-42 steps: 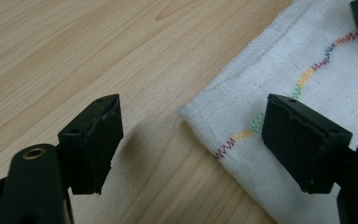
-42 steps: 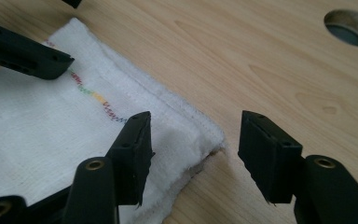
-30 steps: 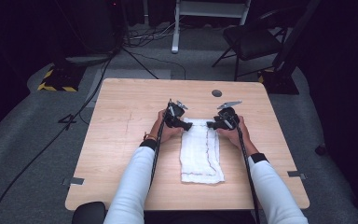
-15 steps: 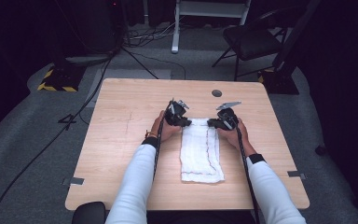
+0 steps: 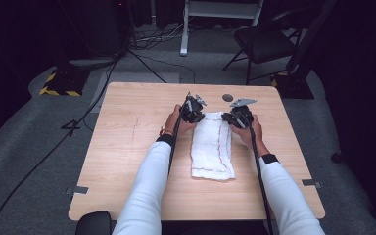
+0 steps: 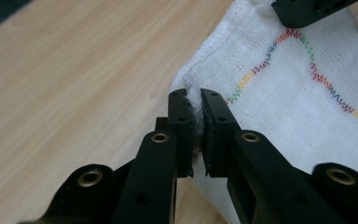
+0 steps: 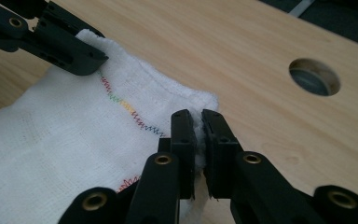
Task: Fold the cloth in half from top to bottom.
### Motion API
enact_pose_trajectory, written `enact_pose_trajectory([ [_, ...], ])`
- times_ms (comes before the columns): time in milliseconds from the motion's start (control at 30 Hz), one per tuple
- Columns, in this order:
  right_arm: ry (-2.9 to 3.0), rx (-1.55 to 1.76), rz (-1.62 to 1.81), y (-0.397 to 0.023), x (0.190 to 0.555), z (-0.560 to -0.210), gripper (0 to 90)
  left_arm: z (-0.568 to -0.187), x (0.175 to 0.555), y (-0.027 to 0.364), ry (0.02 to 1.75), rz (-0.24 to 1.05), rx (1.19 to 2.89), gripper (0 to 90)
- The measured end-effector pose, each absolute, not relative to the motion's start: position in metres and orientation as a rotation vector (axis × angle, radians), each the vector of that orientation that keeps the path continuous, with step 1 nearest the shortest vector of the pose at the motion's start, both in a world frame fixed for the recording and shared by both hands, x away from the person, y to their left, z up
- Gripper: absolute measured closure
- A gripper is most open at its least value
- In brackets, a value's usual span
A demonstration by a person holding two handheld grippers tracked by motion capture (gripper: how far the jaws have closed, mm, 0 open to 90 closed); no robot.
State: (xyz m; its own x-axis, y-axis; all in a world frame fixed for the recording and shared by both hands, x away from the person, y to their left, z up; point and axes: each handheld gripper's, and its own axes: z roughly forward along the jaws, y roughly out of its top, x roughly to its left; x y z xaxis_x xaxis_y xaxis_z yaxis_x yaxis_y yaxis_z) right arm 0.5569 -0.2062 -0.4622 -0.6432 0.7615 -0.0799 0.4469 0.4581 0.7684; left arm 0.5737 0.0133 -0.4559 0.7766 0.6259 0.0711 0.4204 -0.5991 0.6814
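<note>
A white folded cloth with multicoloured zigzag stitching lies on the wooden table. My left gripper pinches its far left corner; its jaws have just been closing and now clamp a fold of cloth, with the gripper lifted a little. My right gripper has also just been closing and grips the far right corner, jaws pressed on the fabric. In each gripper view the other gripper's black jaw sits on the opposite corner.
A round hole is cut in the table just beyond the cloth, also seen as the hole in the right gripper view. A chair and cables lie on the floor behind the table.
Both grippers have closed on the far corners of the cloth. The left hand has lifted slightly; the far edge of the cloth is bunched up between them.
</note>
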Motion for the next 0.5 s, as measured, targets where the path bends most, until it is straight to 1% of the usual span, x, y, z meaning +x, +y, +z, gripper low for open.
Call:
enact_pose_trajectory([
  [67, 2.273, 1.016, 1.044, -0.207, 0.557, -0.455, 84.0, -0.448, 0.574, 0.012, 0.759, 0.435, 2.299, 83.7],
  [300, 2.233, 0.969, 1.062, -0.209, 0.554, -0.431, 84.1, -0.422, 0.567, 0.016, 0.725, 0.482, 2.252, 83.8],
  [500, 2.219, 0.915, 1.076, -0.207, 0.542, -0.416, 84.1, -0.413, 0.554, 0.022, 0.692, 0.495, 2.224, 83.7],
])
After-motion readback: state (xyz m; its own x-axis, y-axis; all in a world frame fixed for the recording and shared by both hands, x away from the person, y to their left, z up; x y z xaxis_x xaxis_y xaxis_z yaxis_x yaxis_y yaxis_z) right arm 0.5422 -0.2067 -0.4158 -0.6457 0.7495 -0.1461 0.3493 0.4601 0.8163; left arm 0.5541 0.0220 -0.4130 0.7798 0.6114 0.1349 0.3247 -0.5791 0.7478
